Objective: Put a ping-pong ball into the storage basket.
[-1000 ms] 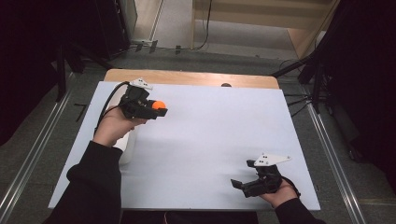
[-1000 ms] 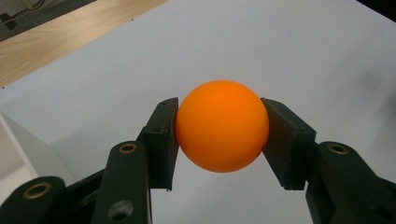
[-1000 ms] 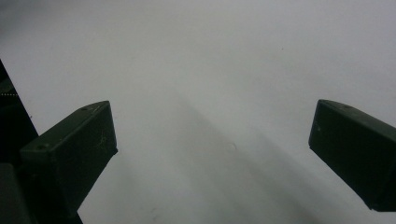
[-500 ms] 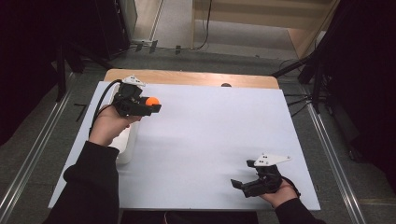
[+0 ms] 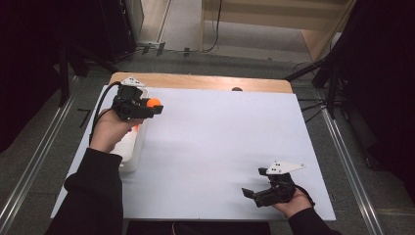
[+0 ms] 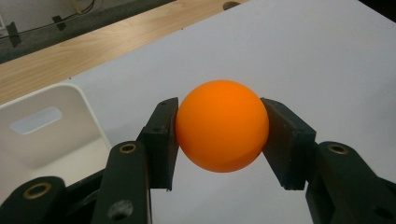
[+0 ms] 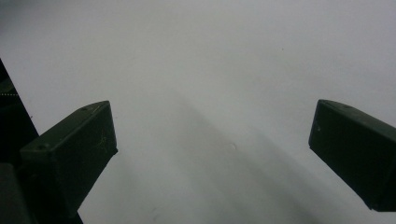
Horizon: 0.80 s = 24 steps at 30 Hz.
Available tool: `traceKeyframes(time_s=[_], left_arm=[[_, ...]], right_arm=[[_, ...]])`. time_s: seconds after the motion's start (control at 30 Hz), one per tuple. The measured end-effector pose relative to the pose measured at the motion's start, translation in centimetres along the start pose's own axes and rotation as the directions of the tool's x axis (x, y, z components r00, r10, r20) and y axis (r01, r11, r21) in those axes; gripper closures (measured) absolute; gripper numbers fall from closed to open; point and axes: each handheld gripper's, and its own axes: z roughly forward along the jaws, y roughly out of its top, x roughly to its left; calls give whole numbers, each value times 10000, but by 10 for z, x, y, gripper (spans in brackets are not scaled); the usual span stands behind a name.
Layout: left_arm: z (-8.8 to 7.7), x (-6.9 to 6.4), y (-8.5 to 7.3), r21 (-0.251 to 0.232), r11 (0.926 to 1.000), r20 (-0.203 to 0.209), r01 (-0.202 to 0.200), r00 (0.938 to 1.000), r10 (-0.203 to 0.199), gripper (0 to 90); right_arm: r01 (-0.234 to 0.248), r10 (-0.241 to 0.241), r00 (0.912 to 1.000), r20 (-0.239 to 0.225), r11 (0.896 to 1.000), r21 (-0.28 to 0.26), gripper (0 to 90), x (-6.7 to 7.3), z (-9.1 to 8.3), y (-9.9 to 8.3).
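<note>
The orange ball (image 6: 222, 125) is pinched between the two black pads of the left gripper (image 6: 219, 135), one pad on each flank at about its widest line, and it is clear of the white table (image 5: 220, 137). In the high view the ball (image 5: 153, 103) sits at the far left of the table, above the surface and just beyond the far end of the white bin (image 5: 132, 152). The left gripper view puts the bin (image 6: 51, 130) low and to the left of the jaws, its open mouth and handle slot visible.

Judgement: the step in hand appears to be carrying the ball to the bin. To do it well, the grip should stay centred on the ball, since a smooth round thing can squirt out if the pads ride off its middle. The jaws should part only once the ball is over the bin's opening and low enough not to bounce out.

The left hand (image 5: 110, 129) is extended over the bin, the gripper roughly level and pointing right across the table. The right gripper (image 5: 254, 193) rests near the table's near right corner, its jaws spread wide with nothing between them.
</note>
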Motion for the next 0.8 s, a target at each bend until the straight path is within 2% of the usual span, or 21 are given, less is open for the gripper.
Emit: traceKeyframes(time_s=[0.17,0.47,0.8], left_arm=[[-2,5,-2,-112,9996,-221,251,9994,-253,501],[-4,15,-5,-148,9988,-603,461,9971,-469,501],[-4,21,-7,-162,9962,-1102,858,9901,-870,501]], right_arm=[[3,-3,10000,-12,10000,-3,0,0,0,0],[5,-5,10000,-11,10000,-1,0,0,0,0],[11,-11,10000,-13,10000,14,0,0,0,0]])
